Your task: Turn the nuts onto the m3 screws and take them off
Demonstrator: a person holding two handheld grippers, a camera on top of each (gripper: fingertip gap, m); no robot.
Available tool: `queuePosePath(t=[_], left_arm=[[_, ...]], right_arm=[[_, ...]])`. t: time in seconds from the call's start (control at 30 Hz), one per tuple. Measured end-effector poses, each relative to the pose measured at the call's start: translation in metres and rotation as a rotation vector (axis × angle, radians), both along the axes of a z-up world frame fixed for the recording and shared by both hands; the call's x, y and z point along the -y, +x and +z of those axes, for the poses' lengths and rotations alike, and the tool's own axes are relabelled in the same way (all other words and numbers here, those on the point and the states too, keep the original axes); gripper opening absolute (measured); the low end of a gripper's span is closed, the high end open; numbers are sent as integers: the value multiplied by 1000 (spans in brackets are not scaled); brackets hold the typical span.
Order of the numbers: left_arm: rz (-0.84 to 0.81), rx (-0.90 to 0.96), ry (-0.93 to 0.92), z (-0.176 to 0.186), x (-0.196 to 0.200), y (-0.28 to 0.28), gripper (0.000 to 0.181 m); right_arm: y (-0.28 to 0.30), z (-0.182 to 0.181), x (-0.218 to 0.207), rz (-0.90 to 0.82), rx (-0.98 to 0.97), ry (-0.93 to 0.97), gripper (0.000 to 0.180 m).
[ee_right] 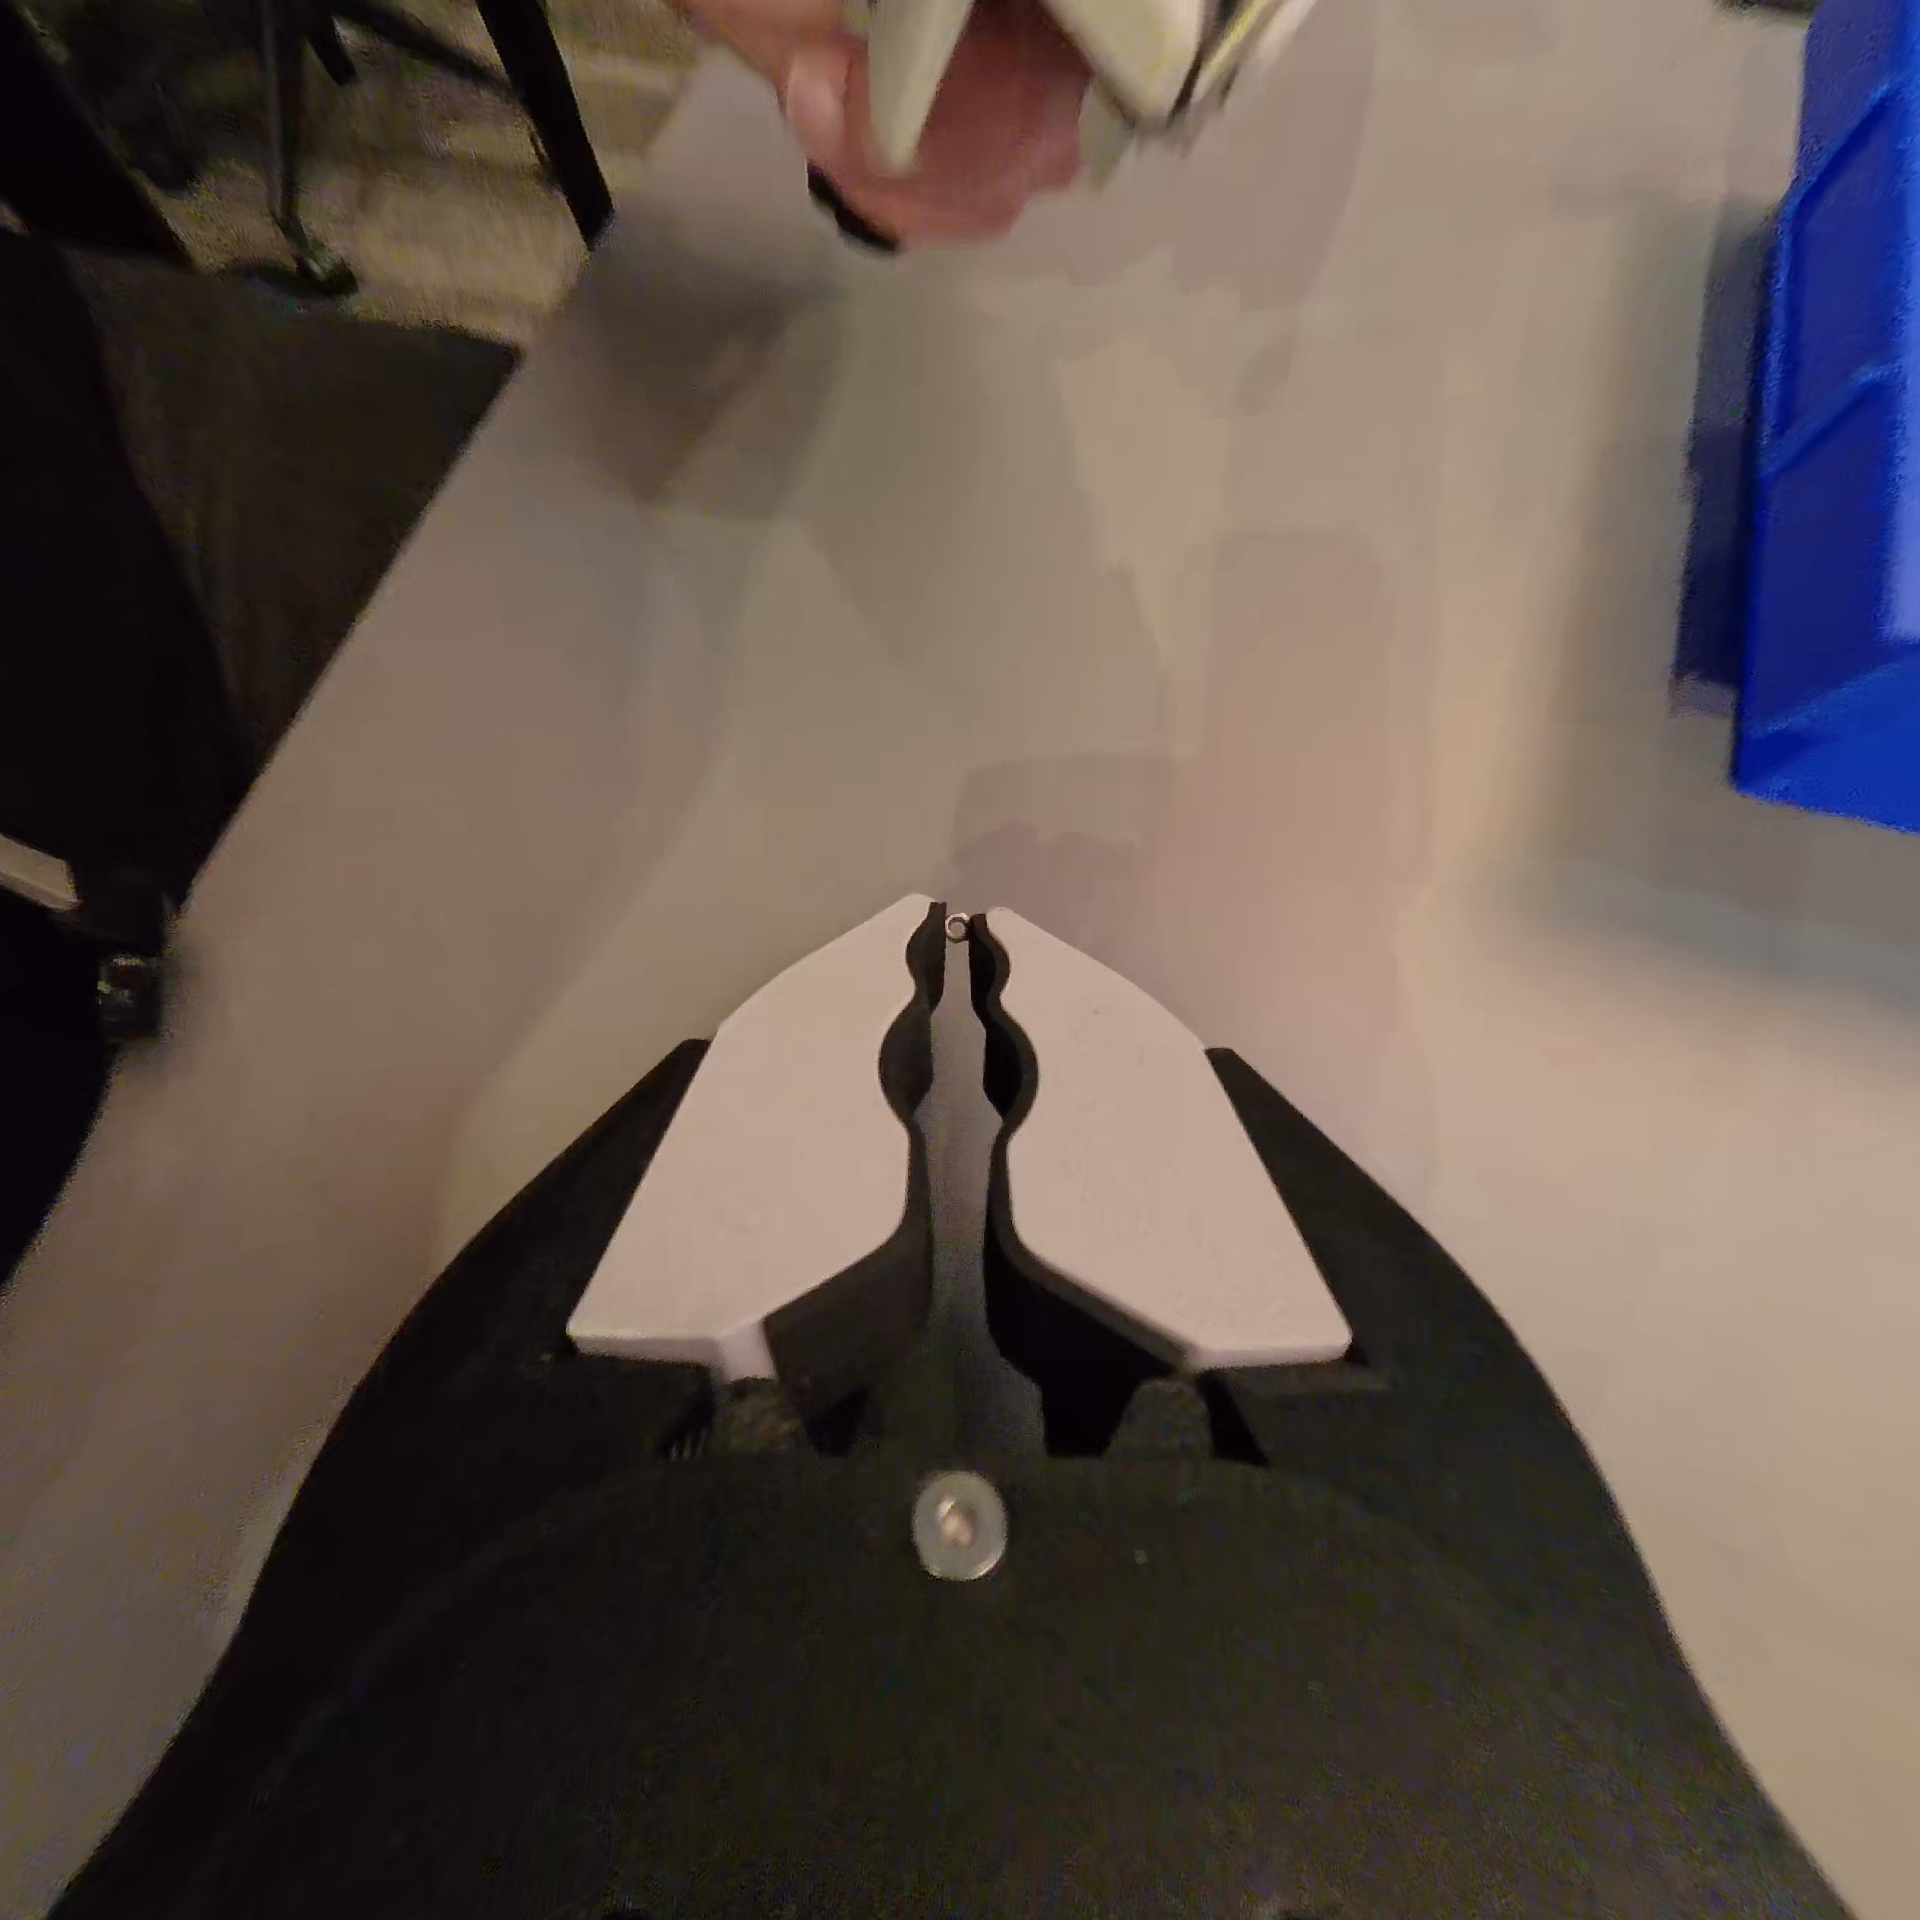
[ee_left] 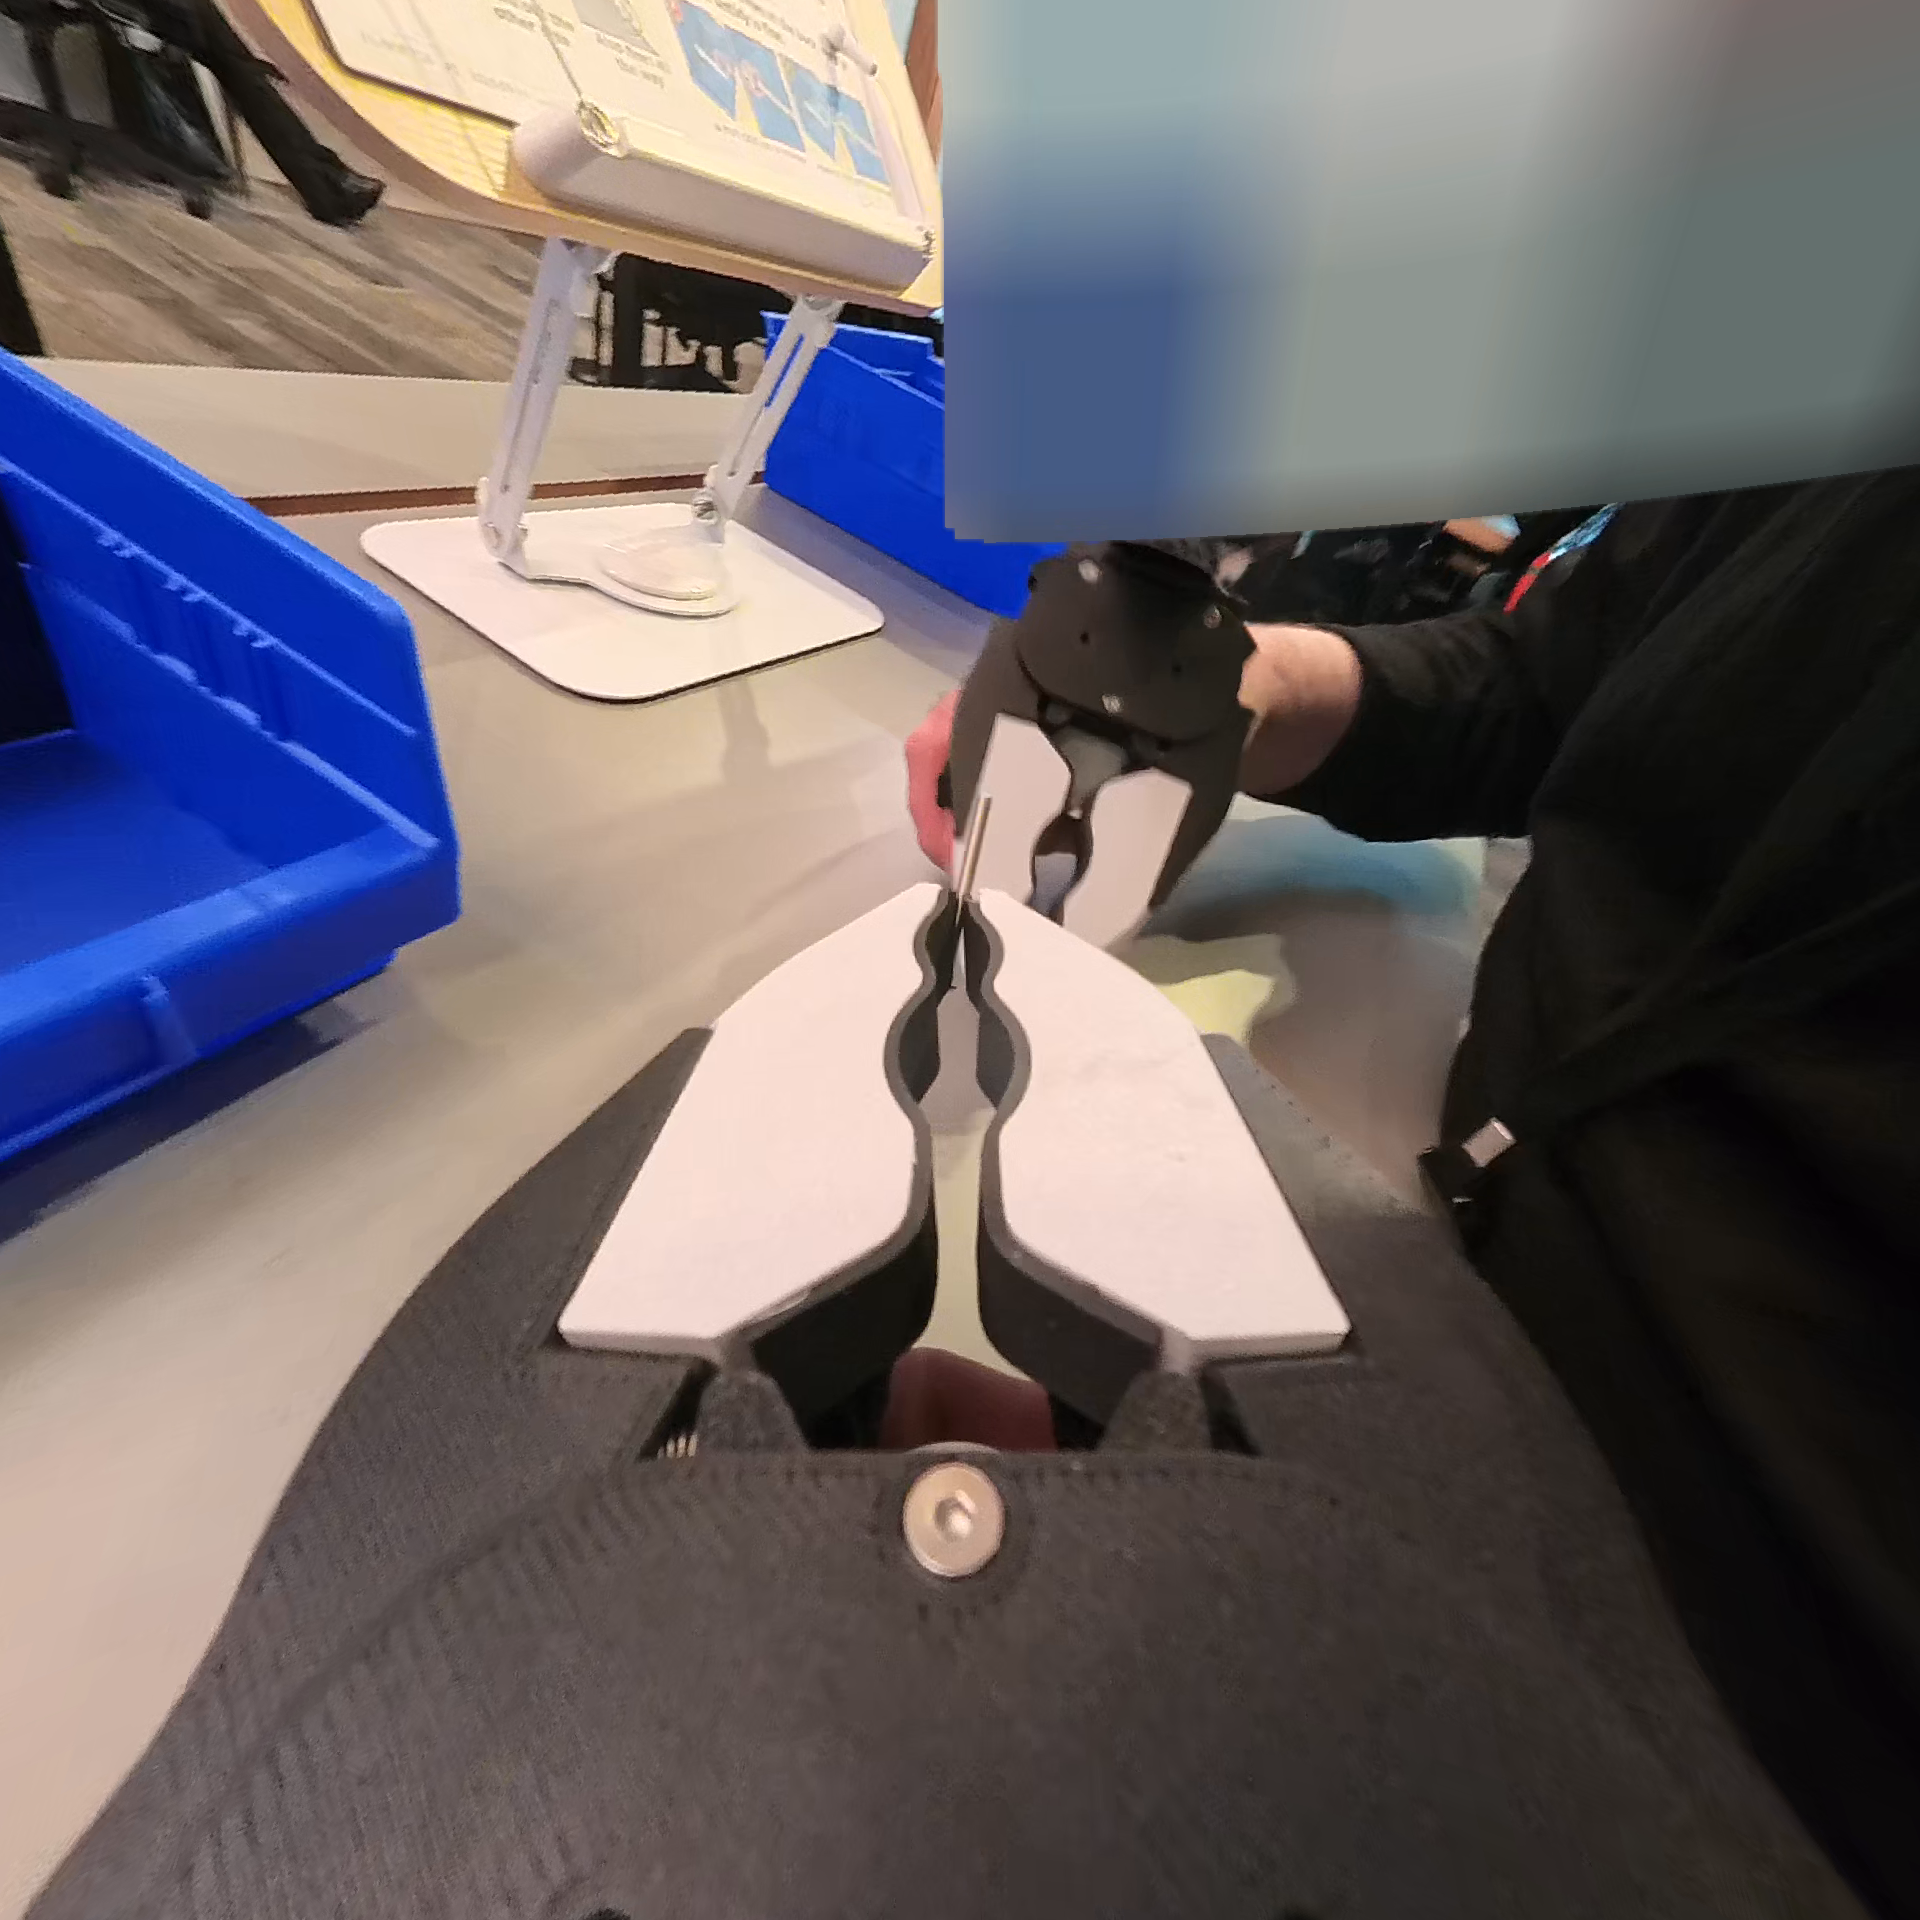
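In the left wrist view my left gripper (ee_left: pixel 961 904) is shut on a thin silver M3 screw (ee_left: pixel 975 847) that sticks up past the fingertips. The right gripper (ee_left: pixel 1049 883) shows beyond it, held by a hand, pointing down toward the table. In the right wrist view my right gripper (ee_right: pixel 958 920) is shut on a tiny silver nut (ee_right: pixel 956 925) at its very tips, above the grey table (ee_right: pixel 1039 623). The left gripper (ee_right: pixel 1039 73) and a hand show blurred at the top of that view. Screw and nut are apart.
A blue bin (ee_left: pixel 187 810) stands at the left, another blue bin (ee_left: pixel 862 436) at the back, one also in the right wrist view (ee_right: pixel 1829 468). A white stand (ee_left: pixel 623 582) holding an instruction board sits behind. A person in black (ee_left: pixel 1662 935) is at the right. About 11 centimeters separates my left fingertips from my right.
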State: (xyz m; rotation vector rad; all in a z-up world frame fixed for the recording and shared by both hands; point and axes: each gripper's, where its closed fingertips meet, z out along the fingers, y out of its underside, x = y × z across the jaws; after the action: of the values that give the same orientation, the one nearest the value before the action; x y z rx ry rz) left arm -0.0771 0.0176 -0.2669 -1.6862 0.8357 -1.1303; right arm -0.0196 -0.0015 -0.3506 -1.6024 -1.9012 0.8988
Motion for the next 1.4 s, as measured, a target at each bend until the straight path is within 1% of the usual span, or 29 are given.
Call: queuePosePath(t=[0.1, 0.27, 0.37, 0.43, 0.6, 0.8, 1.2, 1.4], left_arm=[[-27, 36, -28, 0, 3, 3, 0], [-74, 135, -85, 5, 7, 6, 0], [-107, 190, -115, 8, 9, 9, 0], [-136, 213, -125, 11, 13, 11, 0], [-174, 225, -133, 12, 19, 15, 0], [-173, 206, -121, 11, 19, 15, 0], [-178, 186, -110, 10, 20, 17, 0], [-181, 212, -122, 13, 20, 16, 0]], right_arm=[[-7, 29, -4, -8, -120, -34, 4], [-18, 88, -14, -19, -358, -67, 4], [-26, 111, -12, 0, -459, -76, 4], [-31, 119, -11, 10, -502, -82, 4], [-38, 120, -8, 41, -506, -71, 4], [-38, 114, -3, 65, -471, -64, 4], [-38, 113, -2, 70, -471, -64, 4], [-38, 116, -2, 60, -509, -70, 4]])
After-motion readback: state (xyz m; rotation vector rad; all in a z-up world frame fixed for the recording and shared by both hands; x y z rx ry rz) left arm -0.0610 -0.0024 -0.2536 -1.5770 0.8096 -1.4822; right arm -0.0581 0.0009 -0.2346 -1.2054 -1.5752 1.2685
